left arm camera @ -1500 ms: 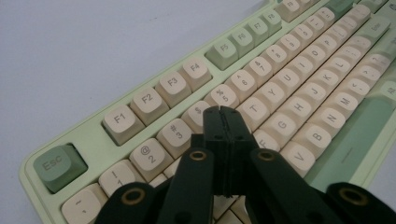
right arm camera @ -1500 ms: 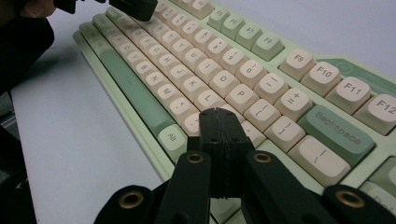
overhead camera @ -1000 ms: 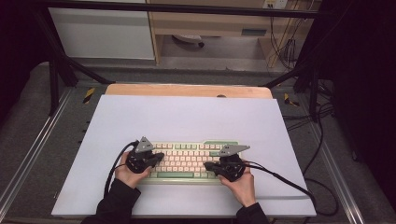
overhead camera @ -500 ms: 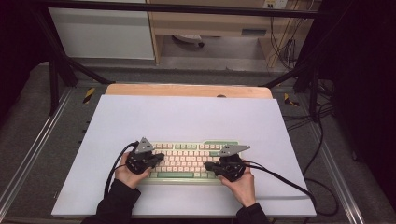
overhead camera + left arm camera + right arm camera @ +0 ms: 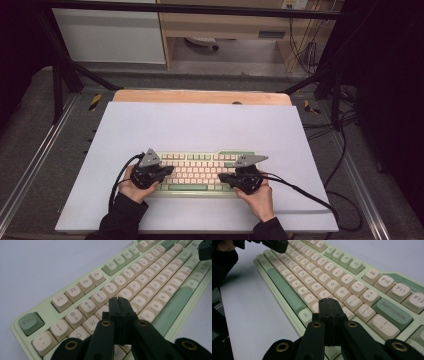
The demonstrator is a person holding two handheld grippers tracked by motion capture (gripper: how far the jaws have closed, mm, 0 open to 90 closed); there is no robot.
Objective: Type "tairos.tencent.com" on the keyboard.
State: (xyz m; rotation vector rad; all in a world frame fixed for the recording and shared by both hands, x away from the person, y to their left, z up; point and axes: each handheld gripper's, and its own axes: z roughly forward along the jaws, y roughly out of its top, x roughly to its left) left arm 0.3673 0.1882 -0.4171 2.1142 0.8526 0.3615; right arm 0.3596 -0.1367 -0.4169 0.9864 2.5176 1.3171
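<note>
The left tool (image 5: 119, 300) has its jaws pressed flat together with nothing between them, its tip poised over the letter rows near the left end of the keyboard (image 5: 200, 172), around the E and D keys, so far as the left gripper view lets one judge. The right tool (image 5: 329, 301) is clenched the same way, empty, its tip above the keys just past L, with the Alt key (image 5: 306, 315) at about 8 o'clock from the tip and the Backspace key (image 5: 392, 310) at about 3 o'clock.

In the high view the left tool (image 5: 150, 172) sits at the keyboard's 9 o'clock end and the right tool (image 5: 245, 177) toward its 4 o'clock corner, each held in a hand (image 5: 260, 197) reaching in from the near edge. The keyboard lies toward the 6 o'clock side of the pale worktop (image 5: 200, 125), square to its front edge.

The work looks like key-pressing with closed jaws used as a single fingertip. To do it well:
- keep the jaws clamped so the tip stays narrow;
- bring the tip down on the middle of one keycap, not the seam between two;
- press straight along the key's travel, lightly, since a slanted push could catch a neighbour or slide the keyboard;
- lift clear before moving sideways.
</note>
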